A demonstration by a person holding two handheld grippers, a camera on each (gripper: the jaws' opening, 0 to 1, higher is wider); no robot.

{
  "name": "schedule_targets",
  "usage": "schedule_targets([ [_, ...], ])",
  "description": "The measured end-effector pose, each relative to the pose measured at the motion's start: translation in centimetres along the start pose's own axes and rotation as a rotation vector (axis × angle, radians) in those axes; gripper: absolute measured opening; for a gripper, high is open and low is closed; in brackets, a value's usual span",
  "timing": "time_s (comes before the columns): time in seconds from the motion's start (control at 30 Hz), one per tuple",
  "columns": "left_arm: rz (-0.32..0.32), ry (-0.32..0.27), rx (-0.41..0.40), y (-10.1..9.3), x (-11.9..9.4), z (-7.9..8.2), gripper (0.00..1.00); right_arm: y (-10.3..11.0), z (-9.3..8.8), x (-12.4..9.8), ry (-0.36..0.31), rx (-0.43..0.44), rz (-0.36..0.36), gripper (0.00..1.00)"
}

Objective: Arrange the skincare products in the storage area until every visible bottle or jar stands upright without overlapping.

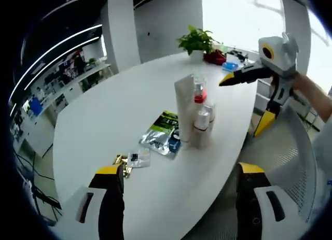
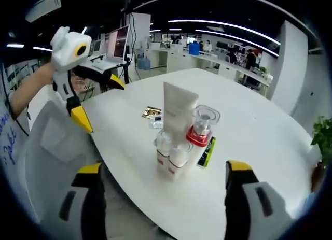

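Scene: white oval table (image 1: 114,121); skincare products clustered near its edge, in front of both grippers.
Products: tall white tube (image 2: 177,113) stood upright on its cap; clear jar with red base (image 2: 201,127) just beside it; two small white-capped bottles (image 2: 172,156) in front, touching or nearly touching each other. All four looked upright.
Same cluster, left gripper view: tube (image 1: 184,108), red-based jar (image 1: 200,90) behind it, small bottles (image 1: 202,120) alongside.
Other items: green-and-black sachet (image 1: 164,130) lay flat just beside the cluster; small clear packet (image 1: 136,158) and a gold foil bit (image 1: 120,159) a little further off; potted plant (image 1: 196,43) at far end of table.
Left gripper: (image 1: 181,198) jaws spread wide, released, held nothing, hovered apart from the products.
Right gripper: (image 2: 162,196) jaws wide apart, released, empty, pointed at the cluster from the near edge.
Step in hand: judged at or near the finish; bottles stood, both tools clear.
Overlap check: small bottles packed tight against tube; could not tell if any leaned on another.
Next move: probably only a spacing nudge on the small bottles, if any; approach low, jaws narrowed, avoid tipping the tall tube.
Risk: tube looked top-heavy, cluster sat close to table edge.
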State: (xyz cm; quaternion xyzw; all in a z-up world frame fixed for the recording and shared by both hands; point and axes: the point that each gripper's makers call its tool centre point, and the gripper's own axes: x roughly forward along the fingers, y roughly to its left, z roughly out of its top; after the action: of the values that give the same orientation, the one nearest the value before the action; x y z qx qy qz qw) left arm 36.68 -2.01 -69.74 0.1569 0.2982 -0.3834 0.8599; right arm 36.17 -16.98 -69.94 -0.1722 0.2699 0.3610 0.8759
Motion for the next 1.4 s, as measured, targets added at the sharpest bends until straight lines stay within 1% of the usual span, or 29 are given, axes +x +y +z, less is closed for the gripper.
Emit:
schedule_targets([
  [0.2, 0.011, -0.006, -0.009, 0.5, -1.0, -0.6, 0.95, 0.8, 0.2, -1.0, -0.005, -0.030, -0.006, 0.99],
  [0.4, 0.024, -0.002, -0.025, 1.0, -1.8, -1.5, 0.96, 1.0, -0.1, -1.0, -0.001, -0.027, -0.016, 0.99],
  [0.7, 0.029, -0.013, -0.030, 2.0, -2.2, -1.2, 0.97, 0.5, 0.4, -0.8, 0.003, -0.024, -0.037, 1.00],
  [0.87, 0.010, -0.017, -0.022, 2.2, -1.8, -1.2, 0.97, -0.2, 0.5, -1.0, 0.007, -0.012, -0.064, 1.00],
  [1.0, -0.010, -0.021, -0.024, 2.4, -1.5, -1.4, 0.97, -0.7, 0.3, -0.9, 0.023, -0.006, -0.088, 1.00],
  [1.27, -0.055, -0.027, -0.012, 2.9, -0.7, -1.3, 0.97, -0.5, 0.4, -0.8, 0.039, 0.014, -0.116, 1.00],
  [1.4, -0.063, -0.022, 0.009, 3.5, -1.0, -1.3, 0.97, -0.4, 0.5, -0.6, 0.057, 0.030, -0.121, 1.00],
])
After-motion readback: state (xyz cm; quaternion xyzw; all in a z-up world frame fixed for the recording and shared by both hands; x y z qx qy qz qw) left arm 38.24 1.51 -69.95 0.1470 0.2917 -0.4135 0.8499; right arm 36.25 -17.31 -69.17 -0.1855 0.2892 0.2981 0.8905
